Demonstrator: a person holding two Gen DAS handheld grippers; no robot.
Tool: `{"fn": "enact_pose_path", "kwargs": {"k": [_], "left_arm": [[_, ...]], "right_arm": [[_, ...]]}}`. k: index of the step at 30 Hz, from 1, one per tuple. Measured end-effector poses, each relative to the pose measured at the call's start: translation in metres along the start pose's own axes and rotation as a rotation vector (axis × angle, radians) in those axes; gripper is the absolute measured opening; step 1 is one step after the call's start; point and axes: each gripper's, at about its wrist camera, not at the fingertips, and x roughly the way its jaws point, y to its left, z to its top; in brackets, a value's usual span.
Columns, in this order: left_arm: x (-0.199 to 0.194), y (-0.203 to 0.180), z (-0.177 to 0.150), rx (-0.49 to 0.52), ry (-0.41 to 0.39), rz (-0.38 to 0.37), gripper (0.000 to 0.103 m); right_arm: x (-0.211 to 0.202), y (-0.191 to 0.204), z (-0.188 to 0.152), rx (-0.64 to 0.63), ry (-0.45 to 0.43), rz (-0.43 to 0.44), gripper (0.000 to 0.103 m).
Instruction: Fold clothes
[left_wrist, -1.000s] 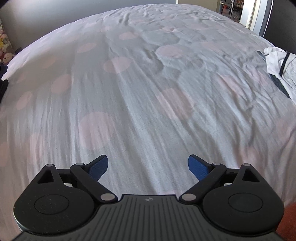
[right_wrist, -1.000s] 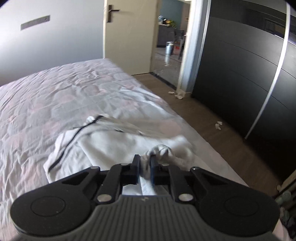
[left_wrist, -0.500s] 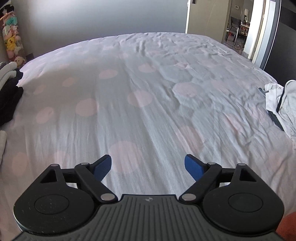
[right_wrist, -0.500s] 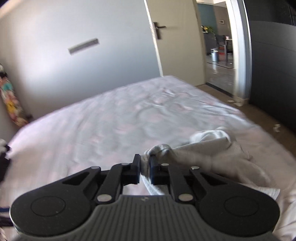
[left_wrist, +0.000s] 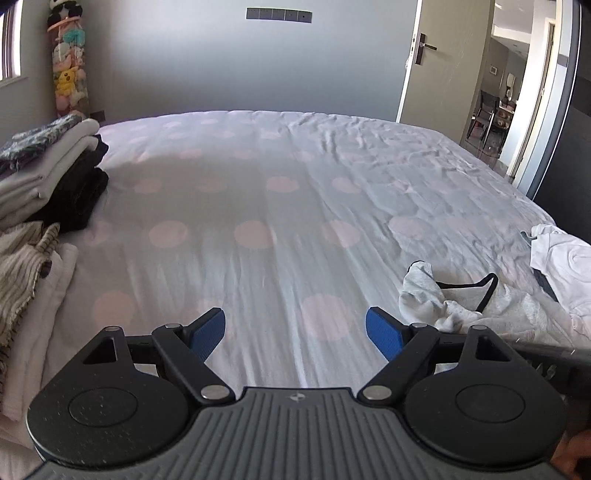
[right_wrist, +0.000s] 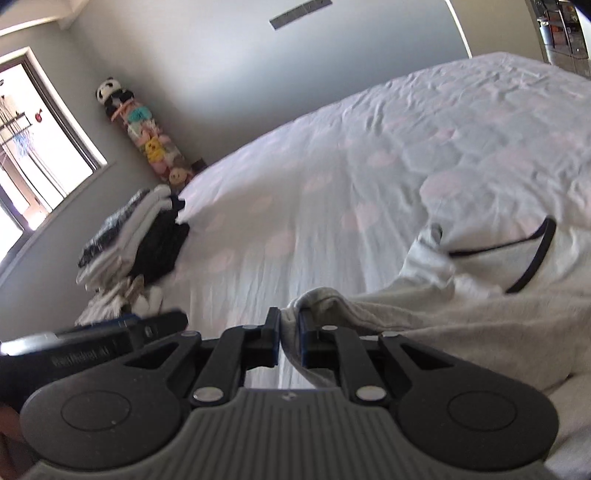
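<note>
Dragged in from the bed's (left_wrist: 295, 206) right edge toward its middle within the last second: grey garment (right_wrist: 461, 317), edge pinched in right hand-held gripper (right_wrist: 288, 334). Left hand-held gripper (left_wrist: 295, 332) gaping, empty, just beside it. Probably being positioned for spreading flat.

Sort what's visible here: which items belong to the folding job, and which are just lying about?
Part of the job:
- grey garment, clamped in the right gripper
- left gripper, open and holding nothing
- white garment, unfolded
- stack of folded clothes
- bed as work surface

Just lying about:
- hanging plush toys
- door
</note>
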Motion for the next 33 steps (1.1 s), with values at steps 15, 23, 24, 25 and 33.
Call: {"fn": "enact_pose_path", "kwargs": {"k": [15,23,24,25,33], "left_arm": [[0.014,-0.044,-0.026,0.068,0.075,-0.16,0.096],[0.043,-0.114,-0.027,0.152,0.152,-0.266,0.096],[0.049,-0.123,-0.029,0.173,0.162,-0.271,0.096],[0.055,-0.131,-0.032,0.192,0.173,-0.277,0.096],[0.099,-0.177,-0.057,0.304,0.252,-0.319,0.096]], "right_arm": [[-0.073,-0.032,-0.029,-0.098,-0.018,-0.259,0.051],[-0.105,-0.103,0.007,-0.054,-0.079,-0.512,0.067],[-0.108,-0.109,0.012,-0.062,-0.084,-0.532,0.068],[-0.111,-0.116,0.016,-0.073,-0.087,-0.554,0.069],[-0.114,-0.207,0.032,-0.04,-0.003,-0.672,0.072]]}}
